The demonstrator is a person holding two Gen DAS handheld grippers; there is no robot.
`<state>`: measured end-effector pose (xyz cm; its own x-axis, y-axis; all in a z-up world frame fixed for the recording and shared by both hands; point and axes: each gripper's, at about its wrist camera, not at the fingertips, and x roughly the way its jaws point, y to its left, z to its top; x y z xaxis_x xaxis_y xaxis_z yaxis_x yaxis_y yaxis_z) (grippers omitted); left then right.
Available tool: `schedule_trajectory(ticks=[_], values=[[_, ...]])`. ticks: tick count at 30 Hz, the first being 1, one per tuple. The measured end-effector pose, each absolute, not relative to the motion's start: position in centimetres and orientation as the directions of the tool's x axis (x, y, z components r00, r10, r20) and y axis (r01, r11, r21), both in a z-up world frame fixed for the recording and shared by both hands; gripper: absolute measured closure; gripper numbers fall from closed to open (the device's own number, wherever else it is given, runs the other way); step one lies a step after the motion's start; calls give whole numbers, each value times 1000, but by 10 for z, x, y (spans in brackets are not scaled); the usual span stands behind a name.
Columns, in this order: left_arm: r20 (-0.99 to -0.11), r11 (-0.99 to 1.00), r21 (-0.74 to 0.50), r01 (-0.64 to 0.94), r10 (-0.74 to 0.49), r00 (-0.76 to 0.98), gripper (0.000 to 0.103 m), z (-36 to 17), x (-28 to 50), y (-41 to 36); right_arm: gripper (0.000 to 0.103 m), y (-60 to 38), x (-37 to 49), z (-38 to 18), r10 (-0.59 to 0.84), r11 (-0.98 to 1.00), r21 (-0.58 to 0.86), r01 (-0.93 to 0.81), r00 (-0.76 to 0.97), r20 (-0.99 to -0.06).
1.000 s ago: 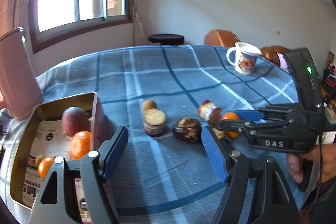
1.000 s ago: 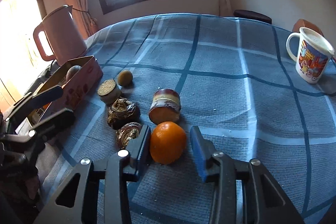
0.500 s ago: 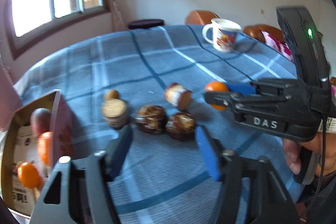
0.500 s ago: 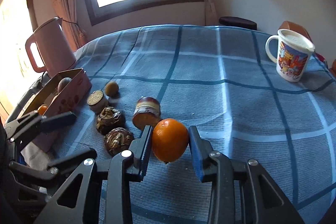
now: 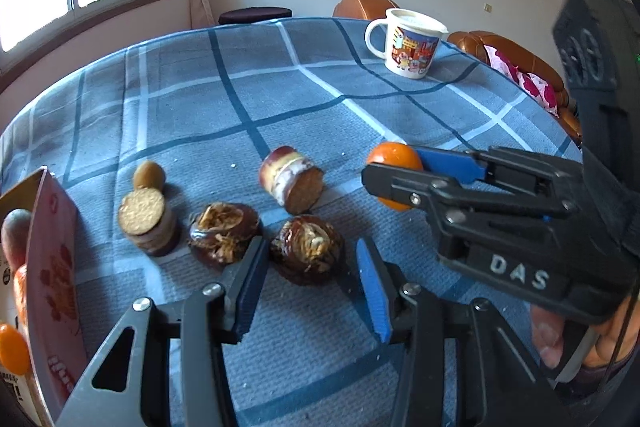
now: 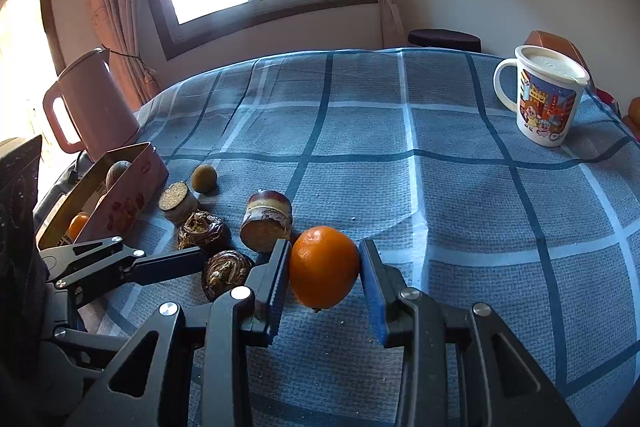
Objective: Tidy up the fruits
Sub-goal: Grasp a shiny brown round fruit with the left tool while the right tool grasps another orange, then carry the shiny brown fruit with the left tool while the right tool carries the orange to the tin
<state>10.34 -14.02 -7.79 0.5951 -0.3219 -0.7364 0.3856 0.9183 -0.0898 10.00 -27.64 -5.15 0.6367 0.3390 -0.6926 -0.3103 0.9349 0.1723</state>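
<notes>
Left wrist view, step: the left gripper [image 5: 310, 281] is closing around the dark brown shredded-topped pastry [image 5: 307, 254] at lower centre; the pastry sits between the jaws, pads not yet touching it.
Left wrist view, fruit: the round orange fruit [image 5: 394, 155] is clamped in the right gripper [image 5: 390, 173] at centre right.
Left wrist view, room: the pink open tin box [image 5: 52, 267] at the left edge already holds fruit; a second pastry [image 5: 222, 233] lies just beside the left finger.
Right wrist view, grip: the right gripper [image 6: 324, 277] is clamped on the orange [image 6: 323, 266], apparently lifted clear of the blue checked cloth on the bench [image 6: 400, 155].
Right wrist view, next move: likely carrying the orange left to the box [image 6: 120, 195], passing over the snacks and the left gripper.
Right wrist view, edges: pink kettle [image 6: 90, 103] behind the box; printed white mug [image 6: 546, 99] well apart at upper right.
</notes>
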Motion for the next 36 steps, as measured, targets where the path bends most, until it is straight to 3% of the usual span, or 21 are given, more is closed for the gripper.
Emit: schedule_trajectory(ticks=[13,20,36], values=[[-761,918,-109,381,-323,563,60,-84,117,-144,66,-278,102,-54,333,937,175,-301,628,-703],[-717,917,-141,372,-354,600,60,-77,110,-134,66,-278,99,-51,333,937,168,-306,644,-689],[-635,936,-91,340,-318,704,60,-61,95,-127,66,-280,87,-40,349,932,155,-328,696,-627]])
